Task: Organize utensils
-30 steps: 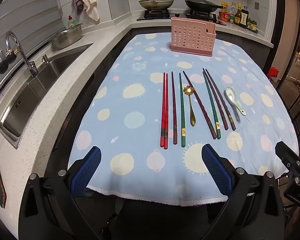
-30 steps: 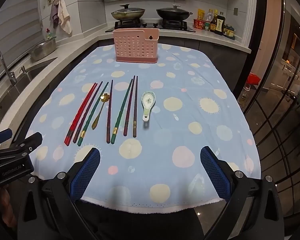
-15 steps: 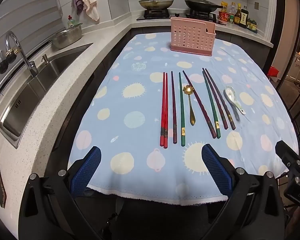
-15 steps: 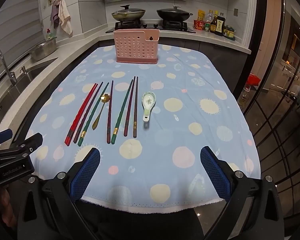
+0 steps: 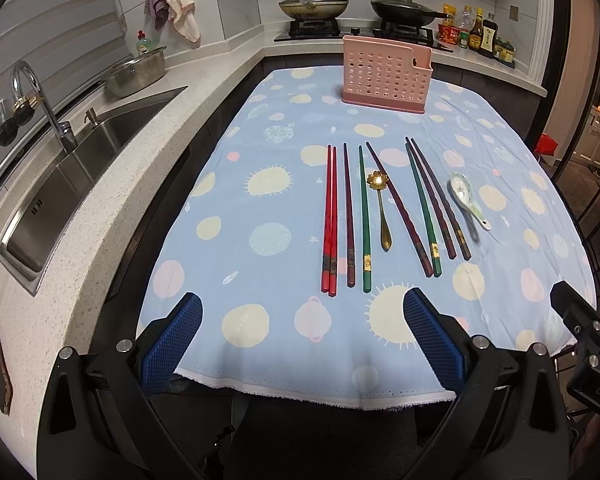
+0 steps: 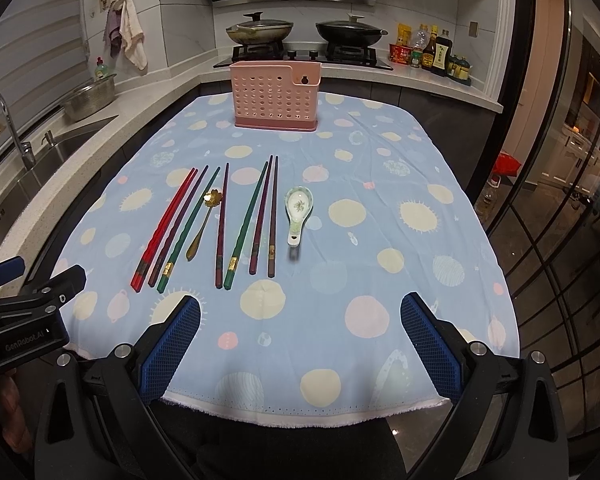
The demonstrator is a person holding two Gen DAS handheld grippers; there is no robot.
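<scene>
A table is standing in a kitchen under a blue tablecloth (image 6: 380, 184) dotted with pale circles. On the left a speckled white counter (image 5: 112, 184) is running along a tiled wall, holding a steel sink (image 5: 60, 184) and a curved tap (image 5: 36, 96). At the far end two lidded pans (image 6: 260, 30) are sitting on a stove (image 6: 300, 58). Glass doors (image 6: 560, 216) are reflecting warm light on the right.

Chopsticks (image 5: 364, 216) before rack (image 5: 386, 76) — spoon (image 6: 297, 210) rightmost

tablecloth (image 5: 268, 208): matt woven cloth
holder (image 5: 385, 76): pink perforated plastic
small spoon (image 5: 381, 208): shiny gold metal
soup spoon (image 6: 297, 208): glossy ceramic
sink (image 5: 60, 188): brushed steel
</scene>
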